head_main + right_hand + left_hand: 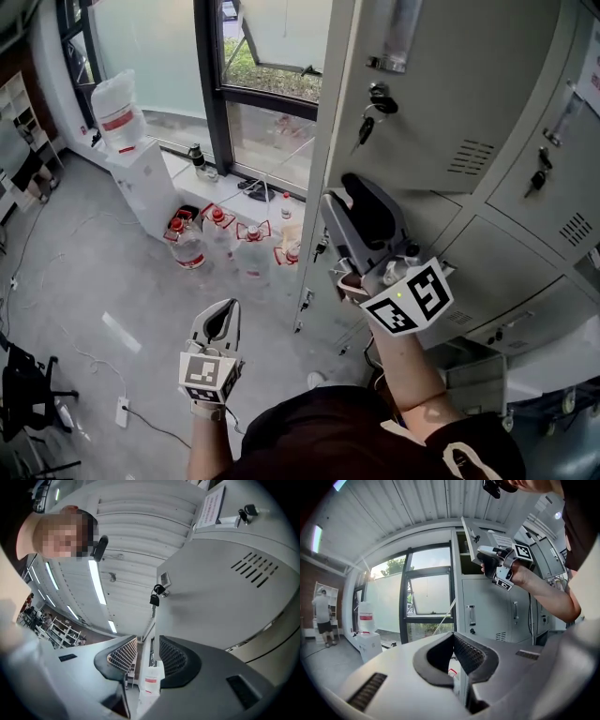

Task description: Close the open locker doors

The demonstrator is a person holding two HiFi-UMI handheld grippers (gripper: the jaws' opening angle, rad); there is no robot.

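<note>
A grey locker door (450,84) stands swung out from the bank of lockers, a key (370,112) hanging in its lock. My right gripper (353,187) is raised just under that door's lower edge. In the right gripper view the door (234,588) fills the right side, and its edge with the key (156,595) lines up with the gap of my right gripper (147,641); the pads stand apart and neither presses on it. My left gripper (225,309) hangs low over the floor, tips together, holding nothing. The left gripper (453,637) view shows the open door (469,538) high up.
Closed lockers (525,253) run along the right, one with its own key (542,173). A water dispenser (136,173) and several water bottles (216,234) stand by the window (272,103). A black chair (28,394) sits at the lower left. A person (322,616) stands far off.
</note>
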